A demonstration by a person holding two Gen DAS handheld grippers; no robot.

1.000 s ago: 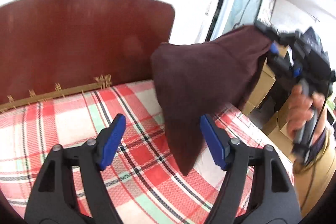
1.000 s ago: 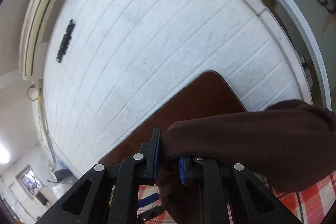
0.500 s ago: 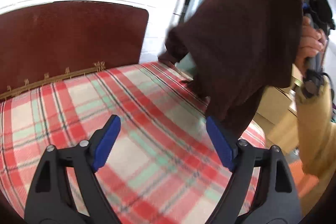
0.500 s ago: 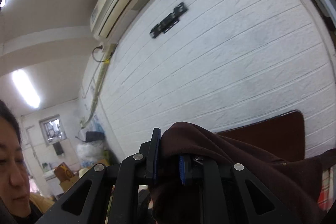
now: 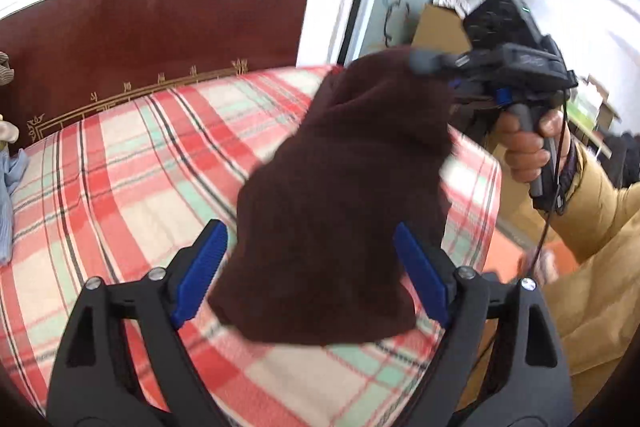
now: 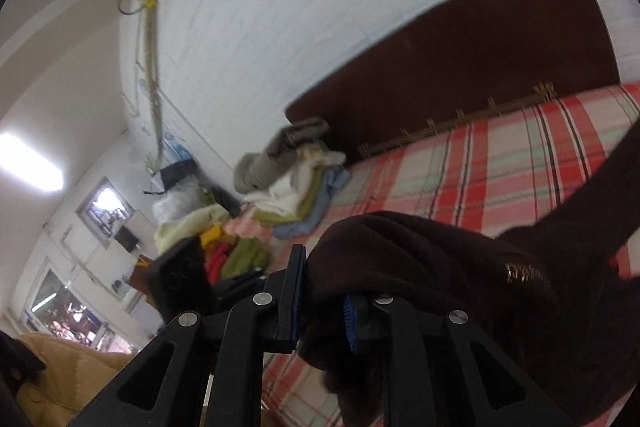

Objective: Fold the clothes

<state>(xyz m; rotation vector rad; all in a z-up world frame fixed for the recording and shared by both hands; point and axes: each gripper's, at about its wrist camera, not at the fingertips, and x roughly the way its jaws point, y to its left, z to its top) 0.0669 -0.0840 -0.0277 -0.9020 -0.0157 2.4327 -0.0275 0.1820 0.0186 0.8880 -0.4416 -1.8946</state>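
Your right gripper (image 6: 322,311), black frame with blue pads, is clamped on a bunched fold of the dark brown knit garment (image 5: 340,195). Cloth fills the narrow gap between its pads and spills to the right in the right wrist view, where a small gold patch shows on the fabric. Your right hand (image 5: 528,143) grips the handle, tan padded sleeve (image 5: 592,227) behind it.

The garment hangs from that grip above the red, cream and green plaid bedspread (image 5: 120,167). Its lower end dangles between the fingers of your left gripper (image 5: 312,279); edges are motion-blurred.

Left gripper: its jaws have just been opening and now stand wide apart. The cloth hangs between the blue pads (image 5: 202,267), but neither pad presses on it. Whether the hem brushes the bedspread, you cannot tell.

A dark reddish-brown wooden headboard with a gold inlay strip (image 5: 152,35) stands at the far end of the bed. A mixed pile of clothes, grey, white, olive, pale blue (image 6: 292,179), sits at the bed's far left corner by the headboard.
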